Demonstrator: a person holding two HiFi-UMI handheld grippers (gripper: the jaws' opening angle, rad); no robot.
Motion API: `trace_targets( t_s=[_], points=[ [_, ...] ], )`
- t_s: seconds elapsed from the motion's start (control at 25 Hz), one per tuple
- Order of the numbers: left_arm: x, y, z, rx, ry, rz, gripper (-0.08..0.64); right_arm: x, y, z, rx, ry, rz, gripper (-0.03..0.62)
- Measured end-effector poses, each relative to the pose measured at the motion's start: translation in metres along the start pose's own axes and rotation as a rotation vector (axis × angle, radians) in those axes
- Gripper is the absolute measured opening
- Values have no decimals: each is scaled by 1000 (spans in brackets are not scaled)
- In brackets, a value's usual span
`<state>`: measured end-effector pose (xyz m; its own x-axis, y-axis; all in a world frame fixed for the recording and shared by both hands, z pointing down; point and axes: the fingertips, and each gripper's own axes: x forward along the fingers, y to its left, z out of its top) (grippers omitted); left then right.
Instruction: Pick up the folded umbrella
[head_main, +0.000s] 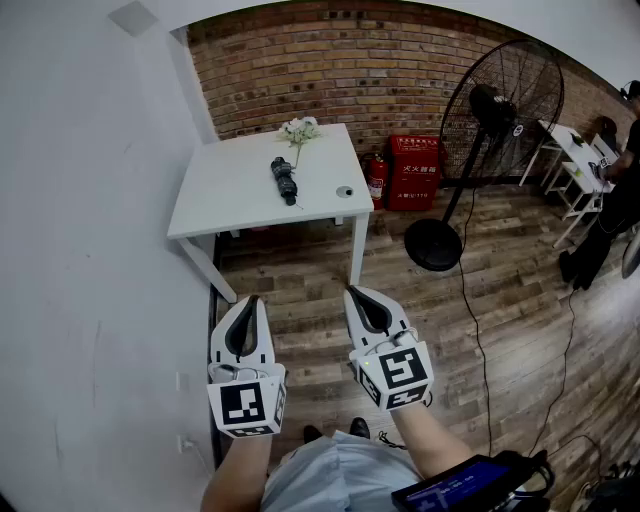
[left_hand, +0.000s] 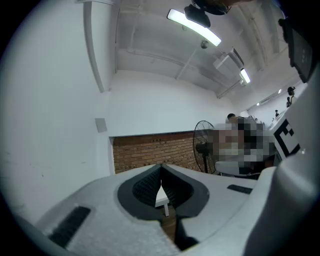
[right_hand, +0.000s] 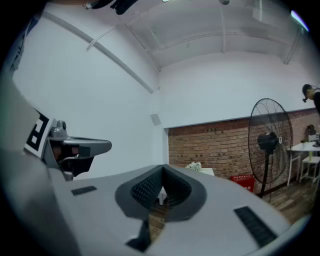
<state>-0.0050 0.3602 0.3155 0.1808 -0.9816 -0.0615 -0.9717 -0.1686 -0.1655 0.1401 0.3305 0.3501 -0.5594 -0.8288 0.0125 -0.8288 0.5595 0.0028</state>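
A dark folded umbrella (head_main: 284, 180) lies on a white table (head_main: 230, 195) against the brick wall, far ahead in the head view. Both grippers hover well short of the table, over the wooden floor, pointing level toward it. My left gripper (head_main: 251, 299) is shut with nothing in it, its tips meeting in the left gripper view (left_hand: 161, 166). My right gripper (head_main: 355, 292) is also shut and empty, its tips together in the right gripper view (right_hand: 162, 168). The umbrella itself is hidden behind the jaws in both gripper views; only the table (right_hand: 205, 171) shows.
A white flower (head_main: 298, 129) and a small round object (head_main: 345, 191) sit on the table. A tall standing fan (head_main: 500, 120) with a round base (head_main: 434, 245), a red box (head_main: 414, 172) and a fire extinguisher (head_main: 376, 180) stand right of it. A person (head_main: 610, 215) is at far right.
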Motion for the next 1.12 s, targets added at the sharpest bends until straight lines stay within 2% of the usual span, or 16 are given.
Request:
trace_targets(
  t_s=[0.32, 0.48, 0.52, 0.56, 0.6, 0.76, 0.96, 1.12],
  points=[
    [6, -22, 4, 10, 2, 2, 8, -10, -20, -1, 3, 0, -2, 2],
    [11, -33, 3, 10, 8, 4, 8, -13, -31, -1, 34, -15, 14, 5],
    [12, -36, 3, 11, 8, 5, 8, -13, -30, -2, 45, -15, 42, 51],
    [13, -39, 3, 13, 8, 8, 8, -12, -28, -2, 54, -12, 77, 225],
    [13, -42, 3, 15, 9, 11, 8, -12, -26, -2, 57, -12, 105, 282],
    [15, -50, 4, 21, 13, 32, 8, -16, -33, 0, 37, -31, 132, 288],
    [18, -46, -1, 24, 29, 60, 8, -10, -43, -7, 25, -15, 119, 296],
    [30, -36, -9, 16, 41, 60, 8, 5, -47, -11, -34, 8, 85, 295]
  ],
)
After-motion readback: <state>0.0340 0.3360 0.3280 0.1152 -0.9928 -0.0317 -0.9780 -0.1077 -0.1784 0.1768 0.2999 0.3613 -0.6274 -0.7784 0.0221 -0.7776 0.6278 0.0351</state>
